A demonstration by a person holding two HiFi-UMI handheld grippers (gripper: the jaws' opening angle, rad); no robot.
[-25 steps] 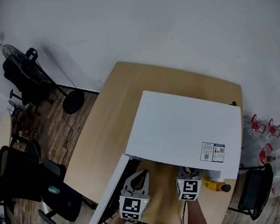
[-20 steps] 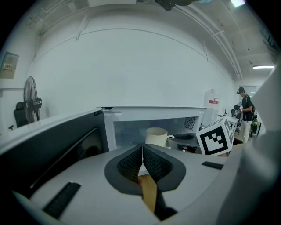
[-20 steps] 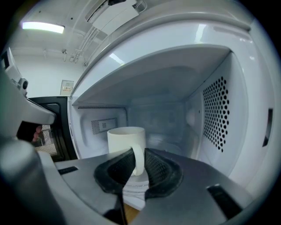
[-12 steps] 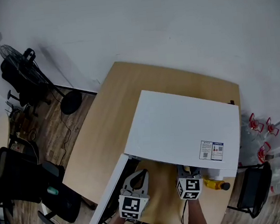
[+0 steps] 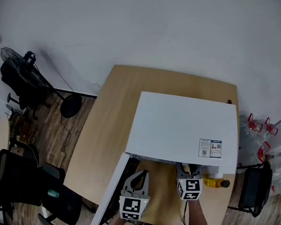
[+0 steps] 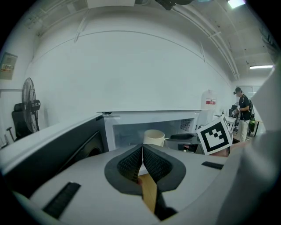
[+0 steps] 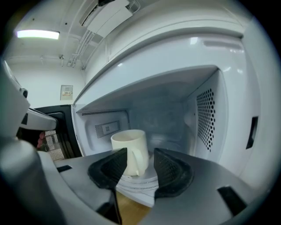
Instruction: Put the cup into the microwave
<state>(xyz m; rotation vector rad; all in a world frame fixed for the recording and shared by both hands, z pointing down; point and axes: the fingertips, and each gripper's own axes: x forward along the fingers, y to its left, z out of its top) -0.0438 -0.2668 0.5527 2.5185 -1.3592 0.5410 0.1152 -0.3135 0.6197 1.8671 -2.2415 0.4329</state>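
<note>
Right tool [image 7: 140, 154] newly open around cup [image 7: 125, 144]

Office-style test room rather than a home kitchen: a white microwave [image 5: 181, 125] sits alone on a plain wooden table [image 5: 103, 133] pushed against a bare white wall [image 5: 147, 25]; left of the microwave, a pedestal fan [image 5: 13, 52] and black office chairs [image 5: 18, 180] stand on a wood-plank floor [image 5: 49, 138]; above it, a strip light [image 7: 37, 34] and bare ceiling pipes [image 7: 81, 46]; off to its right, a person [image 6: 242, 115] stands in the open room beyond.
</note>
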